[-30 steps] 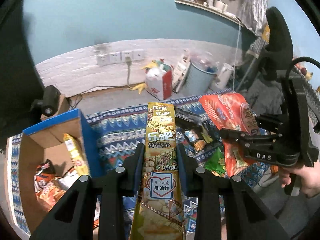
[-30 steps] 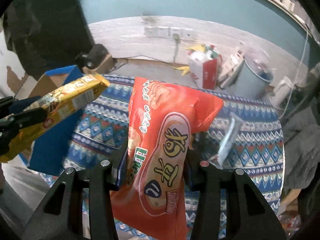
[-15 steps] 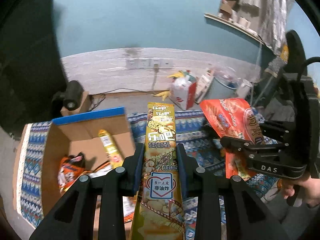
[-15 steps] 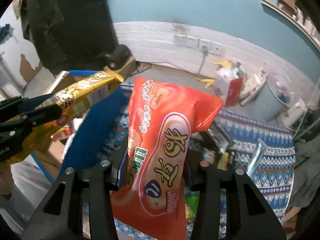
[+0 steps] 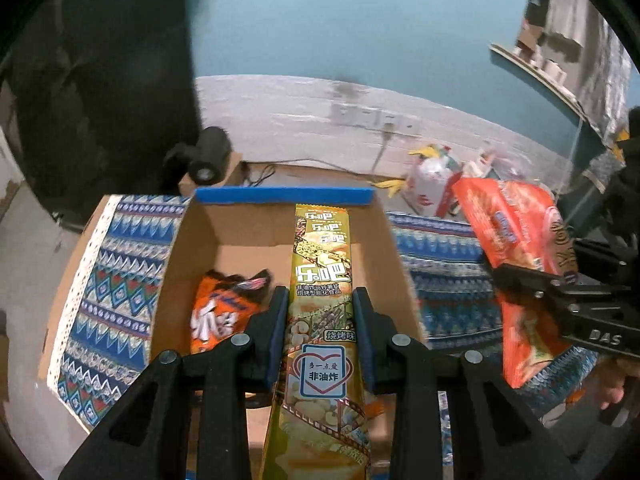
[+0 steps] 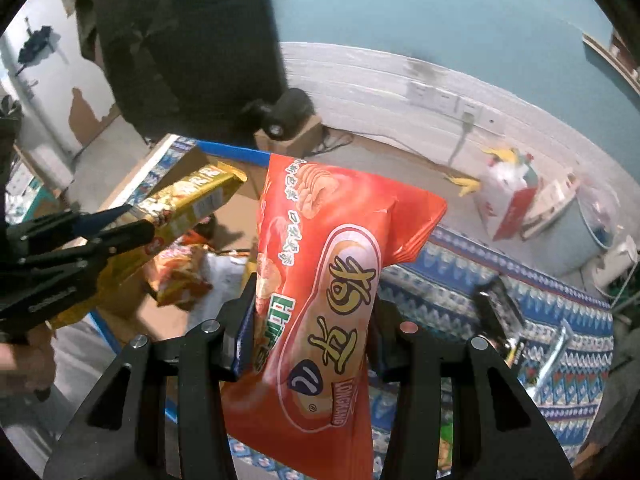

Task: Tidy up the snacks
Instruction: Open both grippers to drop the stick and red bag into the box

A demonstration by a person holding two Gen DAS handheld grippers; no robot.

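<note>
Snacks were held up over and beside the box [image 5: 280, 240], one in each gripper. The left gripper [image 5: 320, 312] had its two fingers pressed tight on a long gold pack [image 5: 322, 280], one finger on each side. That pack stuck out straight over the open box, and its far end reached near the blue edge [image 5: 284, 195] at the back of the box. Inside the box lay an orange bag [image 5: 218, 312], to the left of the gold pack. The right gripper [image 6: 308, 320] had its fingers shut tight on a big red bag [image 6: 332, 280] and held it up in the air. The red bag hung to the right of the box, over the blue patterned cloth [image 5: 440, 264] that the box sat on. From the right camera, the gold pack [image 6: 188, 204] pointed over the box [image 6: 224, 200] from the left, and more orange snacks [image 6: 176, 276] lay low inside. Behind the box, a small black camera [image 5: 208, 156] sat on a brown block. Far to the right of the box, a white and red bag [image 5: 432, 188] stood on the floor by the wall.
</note>
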